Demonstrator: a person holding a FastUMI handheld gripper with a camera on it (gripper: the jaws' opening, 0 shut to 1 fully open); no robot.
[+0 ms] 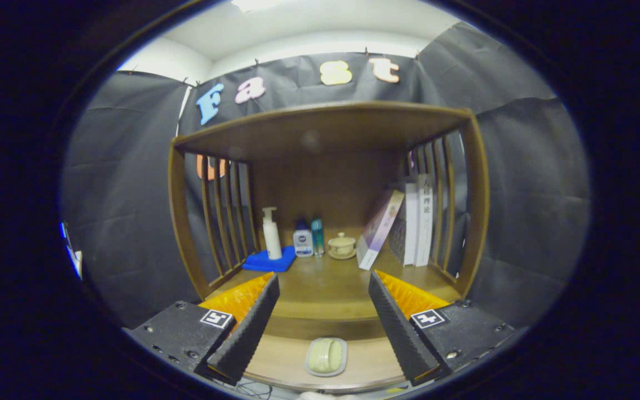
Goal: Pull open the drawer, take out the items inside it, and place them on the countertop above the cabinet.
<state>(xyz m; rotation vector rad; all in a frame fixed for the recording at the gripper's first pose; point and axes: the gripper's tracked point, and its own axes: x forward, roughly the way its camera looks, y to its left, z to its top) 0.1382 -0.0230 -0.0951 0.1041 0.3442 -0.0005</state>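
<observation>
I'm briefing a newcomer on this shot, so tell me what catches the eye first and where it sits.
The open gripper stands out first, its two ridged black fingers spread wide apart and holding nothing. Between them, low down, a pale green soap in its dish lies in the open drawer. Beyond them, on the countertop, a white pump bottle stands on a blue cloth, with leaning books opposite.

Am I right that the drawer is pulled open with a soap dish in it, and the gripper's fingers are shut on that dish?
Not quite. The gripper view shows the drawer open with the soap dish lying in it, but the gripper is open: its fingers stand wide apart, with the dish low between them, untouched.
</observation>
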